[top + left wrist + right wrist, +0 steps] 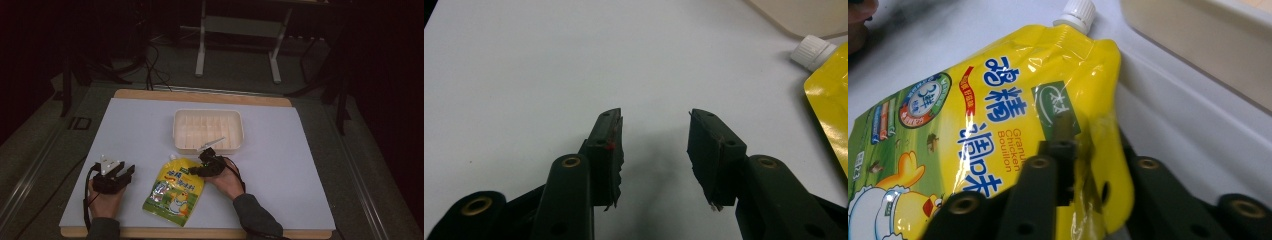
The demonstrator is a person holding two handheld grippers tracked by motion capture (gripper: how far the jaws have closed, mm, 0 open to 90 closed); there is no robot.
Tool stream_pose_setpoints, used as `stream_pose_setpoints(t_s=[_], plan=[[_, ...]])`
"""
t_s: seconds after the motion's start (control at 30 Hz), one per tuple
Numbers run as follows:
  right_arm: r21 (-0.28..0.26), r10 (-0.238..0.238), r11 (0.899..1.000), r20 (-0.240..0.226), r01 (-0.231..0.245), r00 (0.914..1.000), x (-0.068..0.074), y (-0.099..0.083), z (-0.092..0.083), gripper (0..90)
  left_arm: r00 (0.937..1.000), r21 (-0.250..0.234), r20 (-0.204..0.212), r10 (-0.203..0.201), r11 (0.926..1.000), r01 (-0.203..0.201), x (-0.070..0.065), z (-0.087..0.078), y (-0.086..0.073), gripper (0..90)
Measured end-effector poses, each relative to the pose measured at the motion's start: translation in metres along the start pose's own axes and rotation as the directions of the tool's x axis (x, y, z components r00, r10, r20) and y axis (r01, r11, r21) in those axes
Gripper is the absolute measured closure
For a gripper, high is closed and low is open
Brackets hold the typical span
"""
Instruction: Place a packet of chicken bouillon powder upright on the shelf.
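Lying at the lower middle of the high view, the yellow pouch (174,191) has its right edge pinched between the closed jaws of the right gripper (200,170). The left gripper (125,172), lower left, stands open with nothing between its jaws.

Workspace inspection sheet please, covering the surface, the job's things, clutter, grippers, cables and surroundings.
Surface: white sheet over a wooden-edged table.
Job's things: yellow plastic chicken-bouillon pouch with a white screw cap lies flat near the front edge; cream rectangular plastic tray sits behind it, apart from it.
Clutter: nothing seen.
Grippers: right gripper is clamped on the pouch's edge near its upper corner; left gripper rests open on the sheet, nothing between its jaws.
Cables: a black cable trails from the left gripper; more lie on the floor behind.
Surroundings: dim room, grey metal frame beyond the table.
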State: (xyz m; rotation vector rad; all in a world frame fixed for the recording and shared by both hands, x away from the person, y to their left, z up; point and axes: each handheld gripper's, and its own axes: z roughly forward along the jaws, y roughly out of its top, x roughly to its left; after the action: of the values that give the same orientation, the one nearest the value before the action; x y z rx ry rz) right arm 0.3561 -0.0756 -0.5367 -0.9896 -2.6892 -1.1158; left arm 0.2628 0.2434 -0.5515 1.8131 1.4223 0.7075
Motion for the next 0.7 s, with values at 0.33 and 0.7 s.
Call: stream_pose_setpoints(t_s=[0.33, 0.7], plan=[[0.001, -0.024, 1.0, -0.001, 0.024, 0.9997, 0.004, 0.003, -0.003, 89.6, 1.0, 0.001, 0.001, 0.001, 1.0, -0.001, 0.0, 0.0, 0.0, 57.1], [-0.058, -0.051, 0.997, -0.003, 0.051, 0.9987, 0.013, 0.008, -0.018, 89.9, 1.0, 0.001, 0.002, 0.002, 1.0, -0.002, 0.0, 0.0, 0.0, 57.0]])
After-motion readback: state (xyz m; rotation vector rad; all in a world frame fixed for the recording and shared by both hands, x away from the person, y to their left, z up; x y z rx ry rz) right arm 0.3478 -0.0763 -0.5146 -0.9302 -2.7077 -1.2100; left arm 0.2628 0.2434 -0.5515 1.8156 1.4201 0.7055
